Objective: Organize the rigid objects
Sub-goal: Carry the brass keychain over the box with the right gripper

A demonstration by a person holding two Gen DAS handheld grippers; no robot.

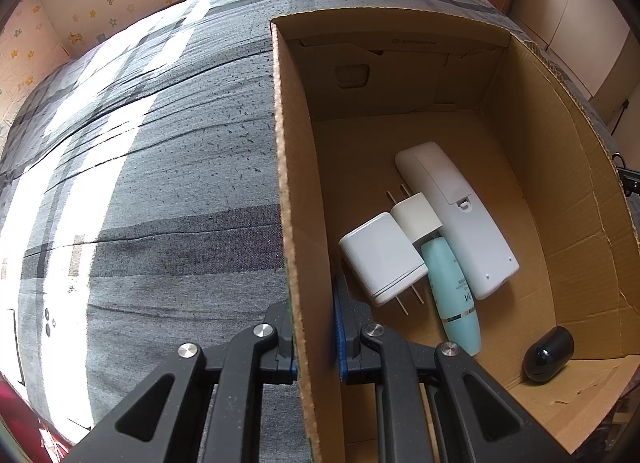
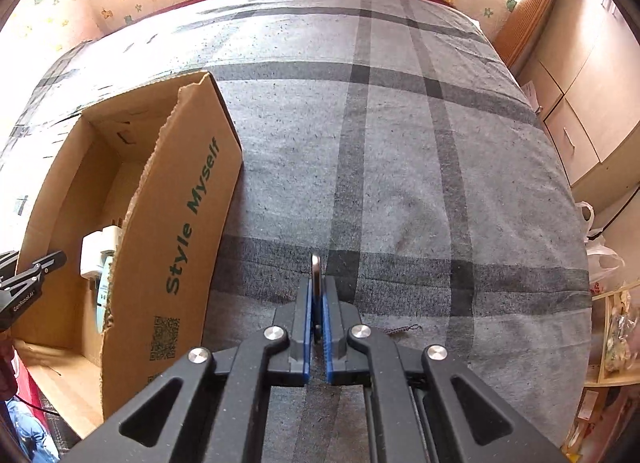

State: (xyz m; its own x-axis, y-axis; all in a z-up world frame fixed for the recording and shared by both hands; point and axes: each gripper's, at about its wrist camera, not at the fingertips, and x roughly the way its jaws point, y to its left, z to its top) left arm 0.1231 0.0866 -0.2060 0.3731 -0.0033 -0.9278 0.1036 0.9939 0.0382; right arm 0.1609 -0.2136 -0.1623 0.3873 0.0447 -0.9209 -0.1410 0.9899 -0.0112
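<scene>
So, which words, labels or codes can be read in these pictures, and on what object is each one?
"Style Myself": green print on the outer wall of the brown cardboard box.
QR code, below that print: no text to read.
"GenRobot.AI": small white print on the left gripper, partly blurred.
Teal plastic tube: dark print, too small to read.
Embossed line on the box's inner back wall: too faint to read.

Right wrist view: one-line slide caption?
Right tool pinches a thin metal object over the plaid blanket, beside the "Style Myself" cardboard box.
</scene>
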